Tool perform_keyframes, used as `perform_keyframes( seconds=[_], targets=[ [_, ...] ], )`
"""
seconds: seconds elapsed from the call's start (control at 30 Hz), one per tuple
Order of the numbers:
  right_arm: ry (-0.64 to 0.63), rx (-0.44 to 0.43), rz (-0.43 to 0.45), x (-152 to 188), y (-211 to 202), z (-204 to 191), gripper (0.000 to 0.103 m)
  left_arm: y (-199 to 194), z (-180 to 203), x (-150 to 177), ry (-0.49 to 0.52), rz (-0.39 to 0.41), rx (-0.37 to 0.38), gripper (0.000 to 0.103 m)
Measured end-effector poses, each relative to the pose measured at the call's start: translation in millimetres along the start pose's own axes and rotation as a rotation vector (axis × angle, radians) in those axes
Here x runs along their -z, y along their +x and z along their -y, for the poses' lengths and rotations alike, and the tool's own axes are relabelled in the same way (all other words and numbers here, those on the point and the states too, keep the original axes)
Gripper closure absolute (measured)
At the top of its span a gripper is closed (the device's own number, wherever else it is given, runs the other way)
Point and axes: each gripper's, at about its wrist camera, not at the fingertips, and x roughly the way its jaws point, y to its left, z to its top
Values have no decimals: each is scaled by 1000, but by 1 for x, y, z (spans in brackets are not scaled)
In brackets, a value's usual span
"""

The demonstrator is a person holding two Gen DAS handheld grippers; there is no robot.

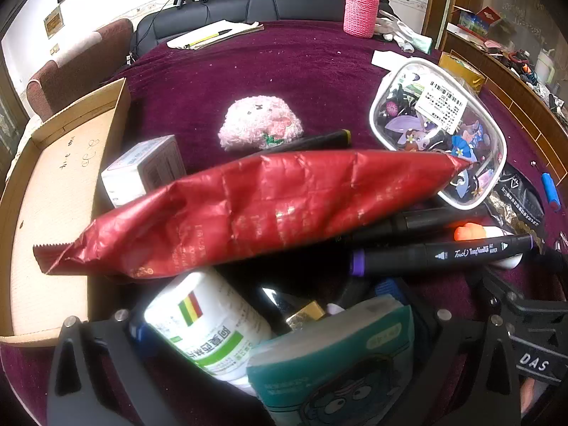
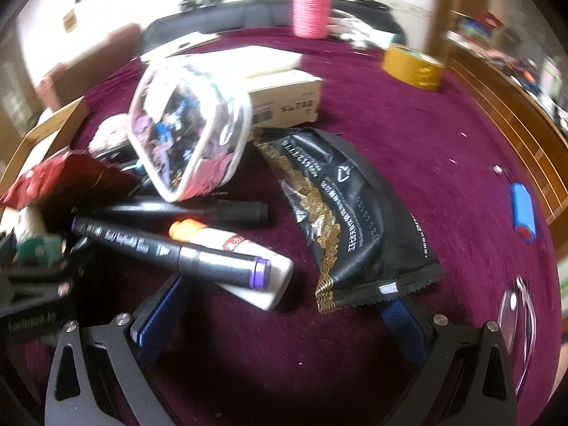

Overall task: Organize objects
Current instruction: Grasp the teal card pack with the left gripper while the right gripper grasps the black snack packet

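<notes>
Both tongs stand apart; the right gripper (image 2: 280,323), near the purple marker (image 2: 170,252), could knock it away.

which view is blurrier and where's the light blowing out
Right wrist view: motion blur throughout, smearing the clear pouch and pink jar, with the wall behind washed out. Left wrist view: sharp, though the white bottle glares.
</notes>
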Motion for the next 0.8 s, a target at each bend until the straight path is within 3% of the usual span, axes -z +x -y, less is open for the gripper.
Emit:
perform_keyframes(
  seconds=[0.13,0.3,0.5,0.63,0.8],
  targets=[
    [35,-47,-23,1,-8,0,0,0,0,0,0,0,0,0],
    [-4,30,20,18,-27,1,0,0,0,0,1,0,-1,0],
    [31,-5,28,20,-27,10,0,-1,0,0,24,-15,15,0],
    [81,-47,42,19,-28,18,0,-13,-1,9,76,-29,61,0],
    [135,-92,81,22,-34,34,0,-34,-10,26,126,12,174,0]
  ],
)
